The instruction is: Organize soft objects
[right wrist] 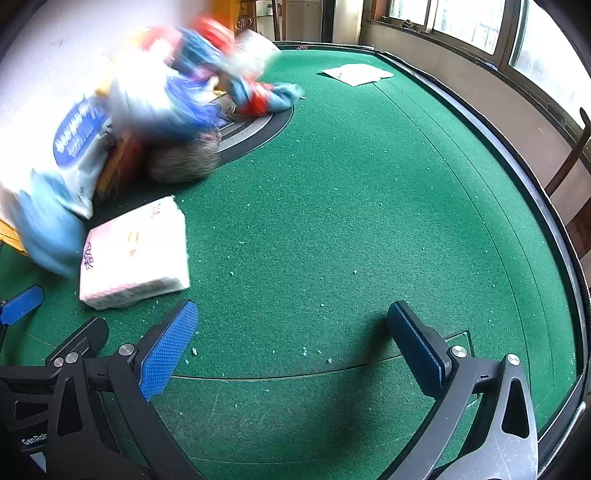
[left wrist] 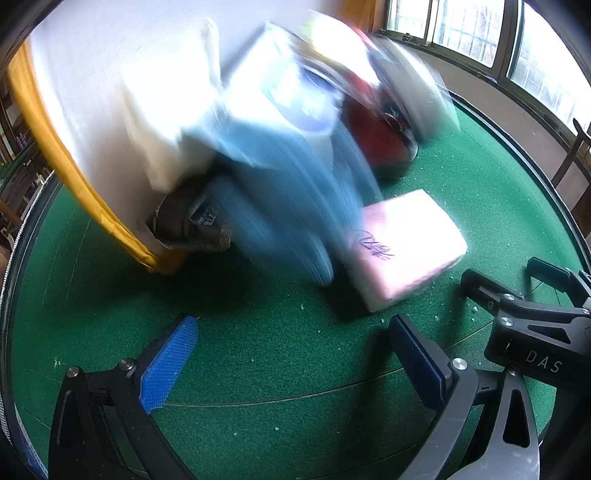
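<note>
A lived-in home room, likely a games or dining room. A round counter point(right wrist: 369, 206) covered in green felt, with a dark raised rim, fills both views. Barred windows point(left wrist: 476, 29) run along the wall beyond its far edge, and dark wooden furniture point(left wrist: 18, 192) stands off its left edge.

Left wrist view: close, angled steeply down over green felt table point(left wrist: 258, 369). Right wrist view: same tilt, alongside. Shared: pink tissue pack point(left wrist: 402, 251) point(right wrist: 136, 251), 2 and 10 o'clock respectively.
</note>
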Demonstrator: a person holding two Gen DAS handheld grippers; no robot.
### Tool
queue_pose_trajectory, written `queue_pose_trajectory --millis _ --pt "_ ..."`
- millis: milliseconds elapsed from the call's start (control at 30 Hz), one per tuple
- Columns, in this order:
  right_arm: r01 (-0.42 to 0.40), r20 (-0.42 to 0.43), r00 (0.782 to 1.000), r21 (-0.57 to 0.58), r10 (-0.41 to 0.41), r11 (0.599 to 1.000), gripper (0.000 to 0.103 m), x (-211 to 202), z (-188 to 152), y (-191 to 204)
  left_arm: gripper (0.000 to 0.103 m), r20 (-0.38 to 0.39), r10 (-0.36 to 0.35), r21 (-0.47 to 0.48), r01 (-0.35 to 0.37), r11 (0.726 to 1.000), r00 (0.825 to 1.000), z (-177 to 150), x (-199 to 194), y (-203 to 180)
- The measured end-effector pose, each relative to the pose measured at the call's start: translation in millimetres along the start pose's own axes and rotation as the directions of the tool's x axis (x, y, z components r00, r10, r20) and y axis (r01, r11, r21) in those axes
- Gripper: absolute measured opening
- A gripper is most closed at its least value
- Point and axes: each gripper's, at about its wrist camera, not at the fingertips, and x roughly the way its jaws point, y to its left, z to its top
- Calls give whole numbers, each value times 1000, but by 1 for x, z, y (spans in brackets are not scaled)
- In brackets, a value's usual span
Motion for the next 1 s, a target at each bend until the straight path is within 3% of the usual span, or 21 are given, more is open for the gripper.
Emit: queue_pose_trajectory --millis 1000 --pt "0 0 1000 1 0 1000 103 0 -1 -1 103 1 0 0 0 1000 1000 1 0 1"
